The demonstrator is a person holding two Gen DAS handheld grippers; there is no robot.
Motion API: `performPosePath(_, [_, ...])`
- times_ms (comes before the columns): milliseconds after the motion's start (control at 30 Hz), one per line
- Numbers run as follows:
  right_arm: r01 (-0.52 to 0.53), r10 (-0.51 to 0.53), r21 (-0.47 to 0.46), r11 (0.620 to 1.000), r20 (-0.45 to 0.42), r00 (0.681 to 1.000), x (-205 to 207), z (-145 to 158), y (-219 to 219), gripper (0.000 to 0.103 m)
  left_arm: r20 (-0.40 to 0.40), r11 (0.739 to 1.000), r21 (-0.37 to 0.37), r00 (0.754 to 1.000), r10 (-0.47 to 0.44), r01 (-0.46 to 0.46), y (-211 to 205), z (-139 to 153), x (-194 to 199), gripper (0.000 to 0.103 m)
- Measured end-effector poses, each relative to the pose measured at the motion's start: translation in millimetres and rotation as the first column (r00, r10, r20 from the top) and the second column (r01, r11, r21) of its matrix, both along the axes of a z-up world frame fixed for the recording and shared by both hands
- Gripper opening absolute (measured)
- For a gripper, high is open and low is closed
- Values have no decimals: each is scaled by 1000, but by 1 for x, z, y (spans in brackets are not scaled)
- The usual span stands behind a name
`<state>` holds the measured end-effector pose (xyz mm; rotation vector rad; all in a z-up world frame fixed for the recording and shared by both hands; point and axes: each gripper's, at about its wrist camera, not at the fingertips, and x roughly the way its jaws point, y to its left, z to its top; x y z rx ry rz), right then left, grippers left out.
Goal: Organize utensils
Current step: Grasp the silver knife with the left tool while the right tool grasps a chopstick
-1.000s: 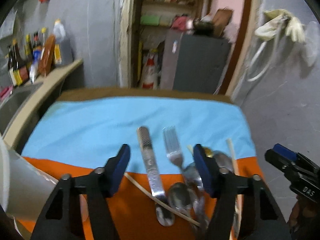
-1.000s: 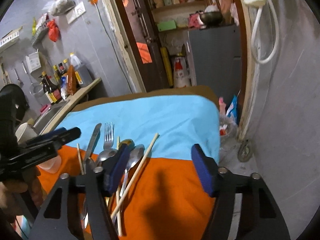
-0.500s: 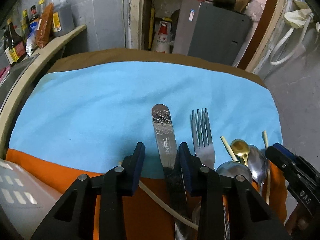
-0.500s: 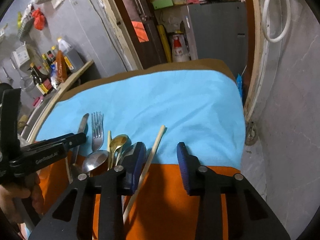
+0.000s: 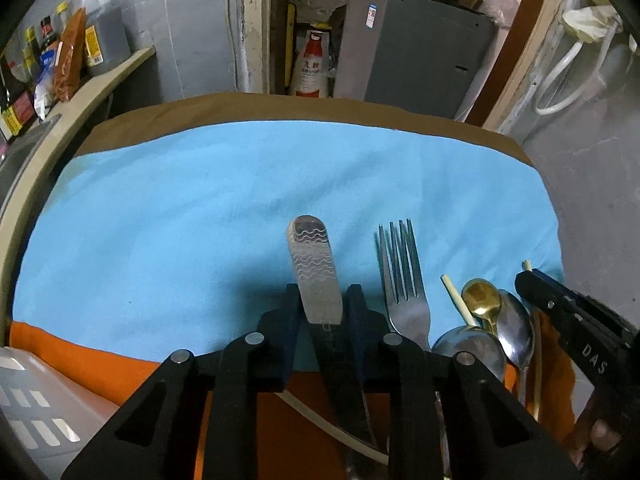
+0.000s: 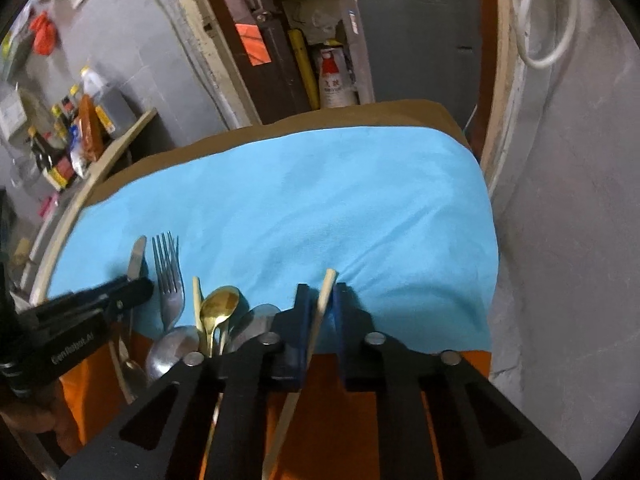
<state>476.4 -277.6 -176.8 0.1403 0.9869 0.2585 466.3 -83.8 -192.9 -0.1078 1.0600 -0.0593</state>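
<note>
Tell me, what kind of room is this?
Probably a home kitchen. Sauce and oil bottles stand on a counter by the wall, a fork and spoons lie on a cloth-covered table, and shelves show through the doorway.

Sauce bottles [image 5: 60, 52] on ledge, grey fridge [image 5: 416, 44] behind.

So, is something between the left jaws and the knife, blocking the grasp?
Nothing visible blocks it. The knife already lies between the closing jaws of the left gripper, and the fork stays outside, beside it.
</note>
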Motion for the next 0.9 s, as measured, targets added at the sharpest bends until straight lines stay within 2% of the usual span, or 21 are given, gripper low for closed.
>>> performPosePath(100, [27, -25, 96, 995, -21, 999, 0, 1, -12, 3, 2, 998, -70, 1000, 9, -9, 7, 3, -2, 15])
performPosePath(300, [39, -45, 214, 976, 21, 999, -20, 15, -27, 3, 116, 991, -134, 993, 19, -3, 7, 26, -27, 15])
performPosePath(433, [35, -57, 234, 972, 88, 994, -40, 33, -27, 3, 228, 988, -156, 973, 21, 15, 7, 47, -53, 15])
performPosePath(567, [37, -74, 245, 969, 147, 986, -64, 47, -25, 3, 306, 985, -167, 952, 24, 29, 6, 61, -74, 15])
performPosePath(700, [42, -92, 238, 970, 205, 974, -87, 59, -22, 3, 390, 985, -163, 921, 14, 54, 5, 77, -91, 15])
performPosePath(767, [47, -106, 232, 972, 248, 963, -101, 69, -21, 3, 434, 984, -166, 901, 14, 65, 10, 86, -98, 15])
performPosePath(900, [56, -146, 265, 963, 332, 932, -125, 92, -21, 3, 479, 981, -173, 878, 6, 88, 15, 108, -110, 15])
